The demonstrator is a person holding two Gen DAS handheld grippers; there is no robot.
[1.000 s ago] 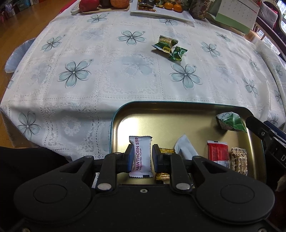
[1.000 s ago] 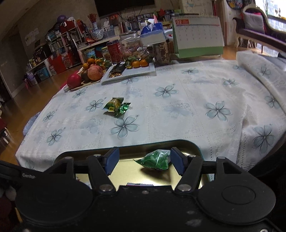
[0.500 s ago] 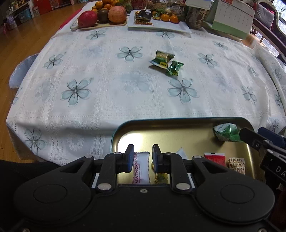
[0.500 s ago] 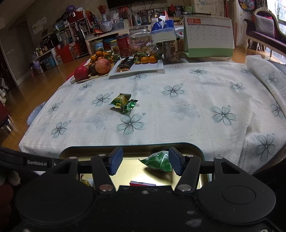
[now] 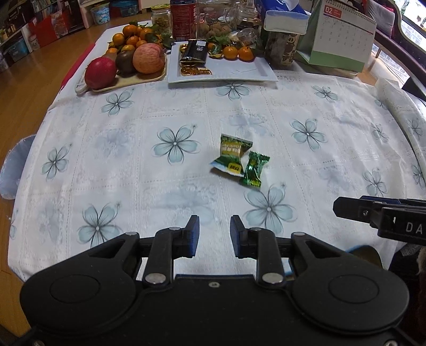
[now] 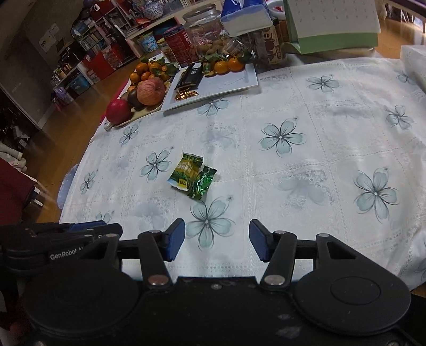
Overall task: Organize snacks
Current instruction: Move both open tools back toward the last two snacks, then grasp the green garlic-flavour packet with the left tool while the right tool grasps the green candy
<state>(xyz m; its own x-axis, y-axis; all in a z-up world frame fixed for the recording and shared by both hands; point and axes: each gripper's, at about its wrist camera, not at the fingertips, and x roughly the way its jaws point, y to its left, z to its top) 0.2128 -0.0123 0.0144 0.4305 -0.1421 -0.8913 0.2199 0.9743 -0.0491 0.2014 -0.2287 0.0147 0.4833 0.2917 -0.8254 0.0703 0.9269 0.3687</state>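
Observation:
Two wrapped snacks lie touching in the middle of the floral tablecloth: a green and yellow packet and a shiny green candy to its right. My left gripper is open and empty, above the cloth, short of the snacks. My right gripper is open wider and empty, also short of them and slightly to their right. The right gripper's side shows at the right edge of the left wrist view. The snack tray is hidden below both grippers.
At the table's far side stand a wooden board of fruit, a white plate with chocolate and oranges, jars, a red can, a tissue box and a desk calendar.
Both grippers have moved up and forward off the gold tray, which has dropped out of view. The two green snacks on the cloth are now closer. Both grippers stay empty.

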